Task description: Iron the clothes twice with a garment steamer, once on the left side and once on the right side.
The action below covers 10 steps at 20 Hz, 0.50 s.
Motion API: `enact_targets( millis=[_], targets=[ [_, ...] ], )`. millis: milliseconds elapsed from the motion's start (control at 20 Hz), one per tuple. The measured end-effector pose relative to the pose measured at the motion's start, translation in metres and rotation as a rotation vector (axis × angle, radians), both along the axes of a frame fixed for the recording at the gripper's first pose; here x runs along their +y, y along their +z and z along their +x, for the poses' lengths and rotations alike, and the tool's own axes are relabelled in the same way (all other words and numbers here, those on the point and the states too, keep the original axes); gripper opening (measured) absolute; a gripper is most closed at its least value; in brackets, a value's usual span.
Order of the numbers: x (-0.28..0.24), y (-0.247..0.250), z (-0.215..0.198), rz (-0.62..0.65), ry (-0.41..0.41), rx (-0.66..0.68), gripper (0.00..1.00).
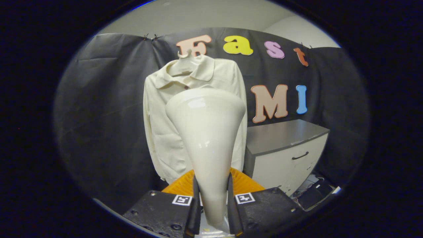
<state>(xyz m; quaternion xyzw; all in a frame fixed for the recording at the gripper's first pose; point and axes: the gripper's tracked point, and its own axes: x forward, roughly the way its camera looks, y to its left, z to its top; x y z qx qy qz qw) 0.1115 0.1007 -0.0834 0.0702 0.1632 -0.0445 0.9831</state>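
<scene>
Cream plastic — the garment steamer (206, 132) stands upright between the jaws, its narrow handle pinched from both sides by the gripper (213, 201), its wide head flaring upward ahead of them. Both fingers press on the handle, closed to its width. Beyond the steamer head hangs a cream collared shirt (158, 132) on a hanger (185, 61), facing the jaws against the black cloth wall. Something ribbed and orange (180, 183) lies just ahead of the jaws, below the shirt. A grey-topped cabinet (284, 145) stands beside the shirt, off to the right.
</scene>
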Motion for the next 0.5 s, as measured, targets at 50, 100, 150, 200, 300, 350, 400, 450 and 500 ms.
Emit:
enact_targets(
  millis=[50, 100, 150, 200, 300, 350, 400, 450, 500],
  targets=[
    [-0.003, 0.010, -0.009, 0.015, -0.006, -0.017, 0.33],
    [-0.008, 0.017, -0.018, 0.024, -0.009, -0.025, 0.33],
    [-0.013, 0.025, -0.027, 0.032, -0.012, -0.046, 0.33],
    [-0.019, 0.030, -0.037, 0.034, -0.012, -0.052, 0.33],
    [-0.030, 0.035, -0.061, 0.031, 0.000, -0.064, 0.33],
    [-0.035, 0.038, -0.073, 0.024, 0.011, -0.069, 0.33],
    [-0.040, 0.041, -0.084, 0.019, 0.021, -0.082, 0.33],
    [-0.044, 0.041, -0.097, 0.010, 0.036, -0.082, 0.33],
    [-0.048, 0.040, -0.107, -0.005, 0.051, -0.079, 0.33]
  ],
)
